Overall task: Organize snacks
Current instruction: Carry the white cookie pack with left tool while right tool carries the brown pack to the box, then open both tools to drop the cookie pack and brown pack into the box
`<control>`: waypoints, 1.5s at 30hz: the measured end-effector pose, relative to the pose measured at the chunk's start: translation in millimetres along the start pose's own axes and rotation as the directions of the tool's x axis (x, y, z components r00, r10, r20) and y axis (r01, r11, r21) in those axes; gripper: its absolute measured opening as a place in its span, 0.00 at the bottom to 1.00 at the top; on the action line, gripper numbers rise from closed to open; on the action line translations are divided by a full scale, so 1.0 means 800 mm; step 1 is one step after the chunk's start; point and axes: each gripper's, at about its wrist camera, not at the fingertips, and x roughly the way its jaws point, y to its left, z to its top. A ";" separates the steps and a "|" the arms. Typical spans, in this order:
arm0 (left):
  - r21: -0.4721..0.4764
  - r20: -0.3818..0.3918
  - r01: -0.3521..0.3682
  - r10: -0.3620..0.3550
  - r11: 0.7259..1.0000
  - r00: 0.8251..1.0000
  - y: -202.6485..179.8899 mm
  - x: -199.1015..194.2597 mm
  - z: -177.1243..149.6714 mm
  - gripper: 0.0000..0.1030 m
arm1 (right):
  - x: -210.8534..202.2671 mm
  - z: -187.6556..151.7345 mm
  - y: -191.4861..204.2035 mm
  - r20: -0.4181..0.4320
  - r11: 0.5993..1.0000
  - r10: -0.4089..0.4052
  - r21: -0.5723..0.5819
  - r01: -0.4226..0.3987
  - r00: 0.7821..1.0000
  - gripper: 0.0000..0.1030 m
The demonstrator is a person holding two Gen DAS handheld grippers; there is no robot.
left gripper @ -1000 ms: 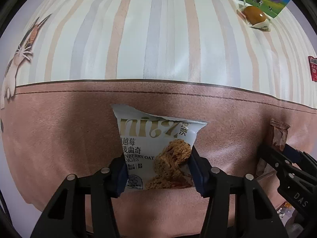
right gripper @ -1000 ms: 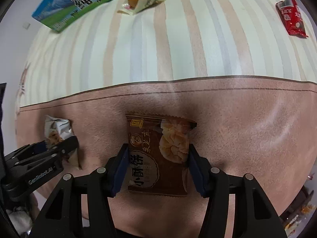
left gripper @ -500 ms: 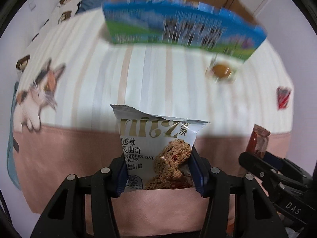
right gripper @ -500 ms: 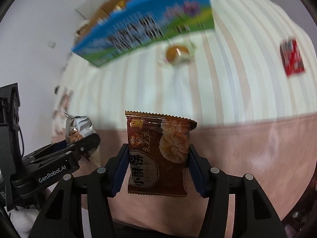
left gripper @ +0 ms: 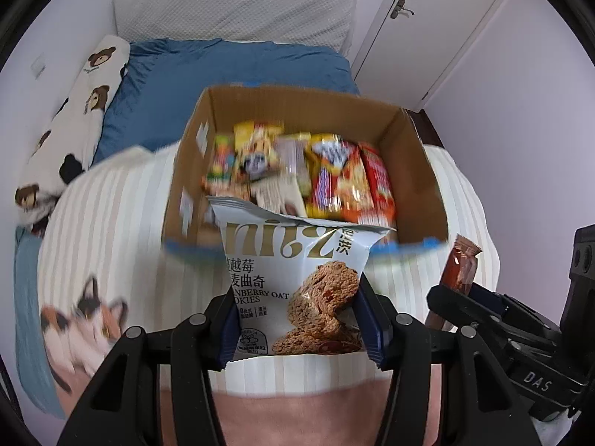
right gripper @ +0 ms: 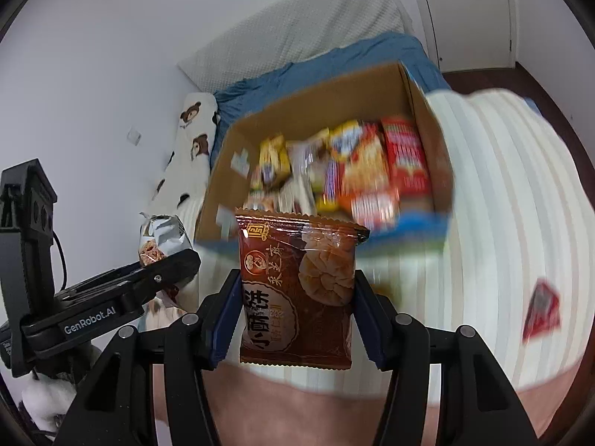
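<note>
My left gripper (left gripper: 299, 329) is shut on a white cranberry oat cookie packet (left gripper: 293, 278), held above the striped bedspread. My right gripper (right gripper: 295, 325) is shut on a brown pastry packet (right gripper: 297, 290). An open cardboard box (left gripper: 420, 171) with several colourful snack packs stands ahead on the bed; it also shows in the right wrist view (right gripper: 334, 100). Both packets hang just short of its near rim. The right gripper with its brown packet (left gripper: 459, 264) shows at the lower right of the left wrist view. The left gripper with the white packet (right gripper: 160, 236) shows at the left of the right wrist view.
A red snack packet (right gripper: 541, 308) lies on the striped bedspread (right gripper: 502, 186) to the right. A blue duvet (left gripper: 230, 67), a bear-print pillow (left gripper: 85, 93) and a white headboard lie behind the box. A door (left gripper: 427, 15) is at the back right.
Both grippers have risen and tilted up with their packets. The view has gone from the bedspread to the open box, now seen from above with its contents showing.
</note>
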 end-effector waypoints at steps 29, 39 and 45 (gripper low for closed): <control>-0.052 -0.350 -0.093 0.070 0.994 0.934 0.071 0.198 0.149 0.90 | 0.207 0.140 -0.038 -0.278 0.974 -0.228 -0.062 0.219 0.933 0.97; 0.000 -0.210 -0.092 0.090 0.996 0.974 0.043 0.147 0.130 0.92 | 0.149 0.130 -0.036 -0.215 0.967 -0.256 -0.064 0.248 0.942 0.97; 0.011 -0.108 -0.108 0.108 0.994 0.988 0.032 0.102 0.104 0.92 | 0.100 0.104 -0.024 -0.143 0.959 -0.279 -0.093 0.268 0.950 0.97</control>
